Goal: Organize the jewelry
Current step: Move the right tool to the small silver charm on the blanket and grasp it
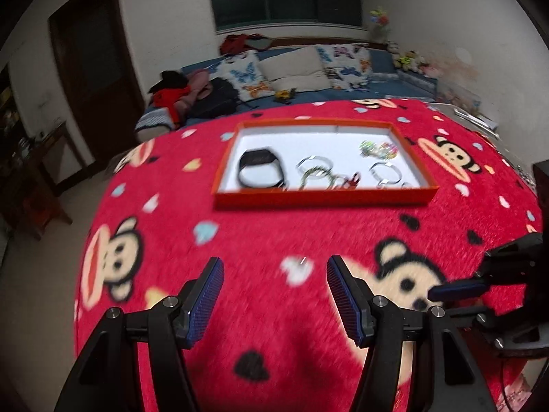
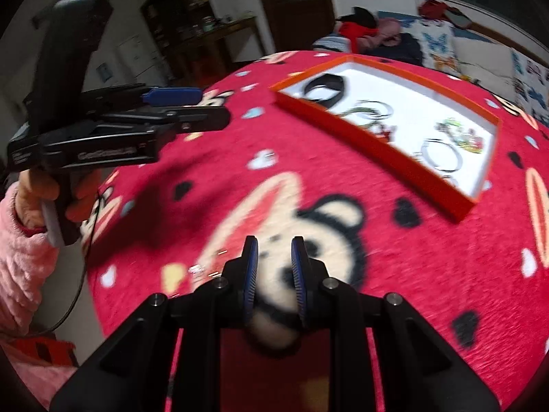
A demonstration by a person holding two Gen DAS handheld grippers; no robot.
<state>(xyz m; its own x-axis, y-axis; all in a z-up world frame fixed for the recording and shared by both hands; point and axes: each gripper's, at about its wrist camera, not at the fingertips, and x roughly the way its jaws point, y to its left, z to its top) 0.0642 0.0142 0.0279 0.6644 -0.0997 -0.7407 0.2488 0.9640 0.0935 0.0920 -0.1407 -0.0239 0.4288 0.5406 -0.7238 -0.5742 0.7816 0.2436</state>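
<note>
Left gripper (image 1: 274, 295) gaping wide and empty, right gripper (image 2: 274, 267) narrowly parted on nothing, both above the red surface (image 1: 274, 233) near the orange tray (image 1: 322, 197).

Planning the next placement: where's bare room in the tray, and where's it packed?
Free: the orange tray's white floor along its far wall, from above the black band toward the sparkly piece. Crowded: the near wall, where bangles and silver rings bunch. The blanket before the tray is mostly bare.
</note>
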